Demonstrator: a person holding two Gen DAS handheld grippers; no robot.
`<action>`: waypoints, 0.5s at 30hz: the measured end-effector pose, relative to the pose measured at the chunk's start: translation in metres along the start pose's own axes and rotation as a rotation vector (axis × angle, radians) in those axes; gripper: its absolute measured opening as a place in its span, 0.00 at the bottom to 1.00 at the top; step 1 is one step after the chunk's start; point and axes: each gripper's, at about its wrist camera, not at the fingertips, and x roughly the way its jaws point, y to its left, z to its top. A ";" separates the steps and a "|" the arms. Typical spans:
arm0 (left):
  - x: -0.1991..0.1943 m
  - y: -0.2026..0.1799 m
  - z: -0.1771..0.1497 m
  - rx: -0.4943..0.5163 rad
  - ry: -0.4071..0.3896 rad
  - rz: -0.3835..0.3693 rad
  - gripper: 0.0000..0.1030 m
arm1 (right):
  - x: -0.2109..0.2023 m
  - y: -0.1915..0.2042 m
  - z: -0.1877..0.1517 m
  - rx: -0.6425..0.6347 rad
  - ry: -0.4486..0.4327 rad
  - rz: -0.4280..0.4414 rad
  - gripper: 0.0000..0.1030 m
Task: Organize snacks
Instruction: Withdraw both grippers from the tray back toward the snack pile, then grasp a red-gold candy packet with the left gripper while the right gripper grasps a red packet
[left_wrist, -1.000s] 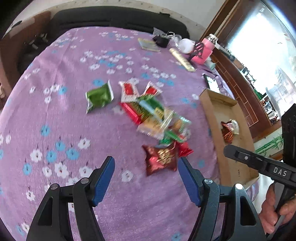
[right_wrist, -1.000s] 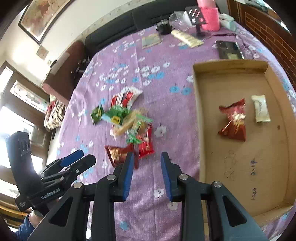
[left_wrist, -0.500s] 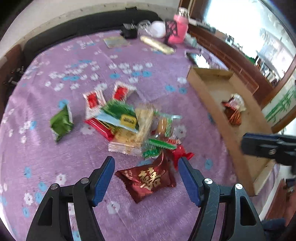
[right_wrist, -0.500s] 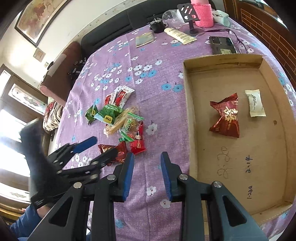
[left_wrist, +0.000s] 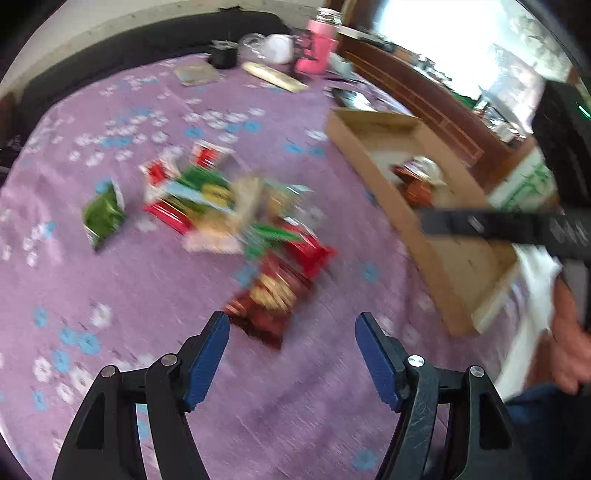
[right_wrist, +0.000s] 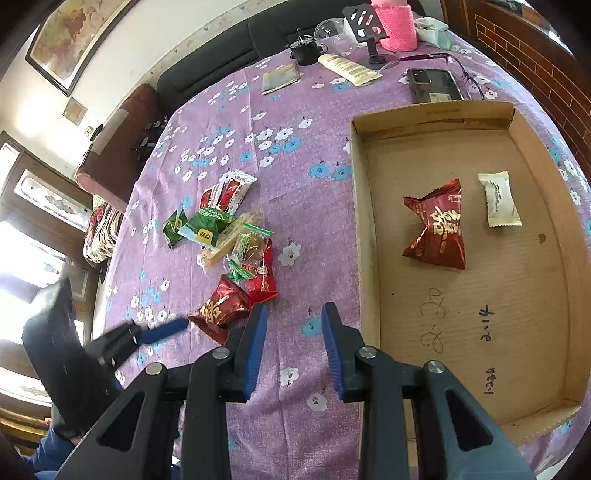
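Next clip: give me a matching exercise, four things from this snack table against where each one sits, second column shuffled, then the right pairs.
Things
1. white wrapped snack
2. dark phone
3. green packet with yellow label
4. pink cup

Places
A. in the loose snack pile on the purple cloth
B. far end of the table, behind a black stand
C. inside the cardboard tray
D. flat on the cloth just beyond the tray's far wall

Pairs: 1-C, 2-D, 3-A, 4-B

A phone (right_wrist: 434, 85), a pink cup (right_wrist: 397, 24) and a framed picture (right_wrist: 75, 35) sit beyond.
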 end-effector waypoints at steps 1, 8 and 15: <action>0.002 0.001 0.006 -0.002 -0.004 0.016 0.72 | 0.000 0.001 0.000 -0.005 0.000 0.002 0.29; 0.021 -0.013 0.019 0.108 0.010 0.098 0.72 | -0.002 -0.002 0.000 0.002 -0.009 0.002 0.29; 0.028 -0.010 0.009 0.097 0.028 0.081 0.59 | -0.001 -0.005 -0.001 0.013 -0.007 -0.002 0.29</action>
